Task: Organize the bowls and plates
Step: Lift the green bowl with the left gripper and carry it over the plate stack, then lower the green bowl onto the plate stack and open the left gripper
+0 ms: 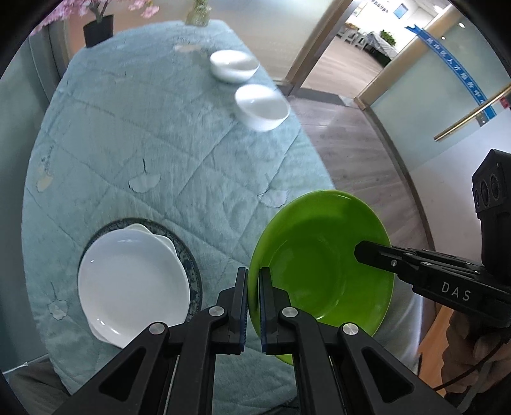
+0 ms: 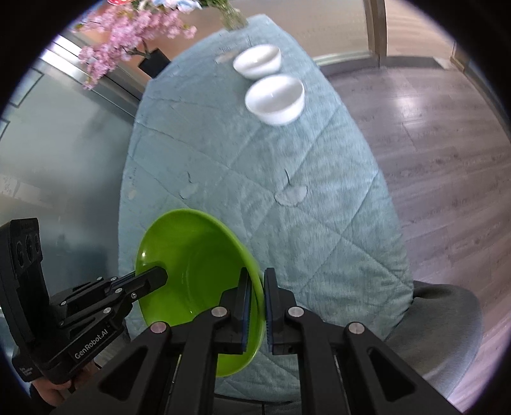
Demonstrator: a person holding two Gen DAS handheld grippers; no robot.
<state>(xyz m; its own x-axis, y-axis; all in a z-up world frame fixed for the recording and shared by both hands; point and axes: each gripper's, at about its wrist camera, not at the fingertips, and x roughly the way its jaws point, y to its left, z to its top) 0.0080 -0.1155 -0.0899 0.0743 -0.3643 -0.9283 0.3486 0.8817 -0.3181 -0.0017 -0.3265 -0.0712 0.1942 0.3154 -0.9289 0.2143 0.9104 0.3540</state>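
green plate [image 1: 322, 255] up off the table, both grippers on it: left gripper [image 1: 254, 300] pinching its near rim, right gripper [image 2: 257, 303] clamped on the opposite edge. looks stiff, glossy, slippery, so rim grips suit. white plate [image 1: 131, 281] stack waits alongside.

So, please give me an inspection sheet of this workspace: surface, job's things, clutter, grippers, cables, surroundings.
Surface: table under a quilted light blue cloth.
Job's things: green plate held at opposite rim points; white plates stacked on a dark-rimmed plate; two white bowls at the far side.
Clutter: glass vase.
Grippers: left gripper and right gripper both shut on the green plate's rim.
Cables: nothing seen.
Surroundings: pink blossom tree, wooden floor, glass wall.
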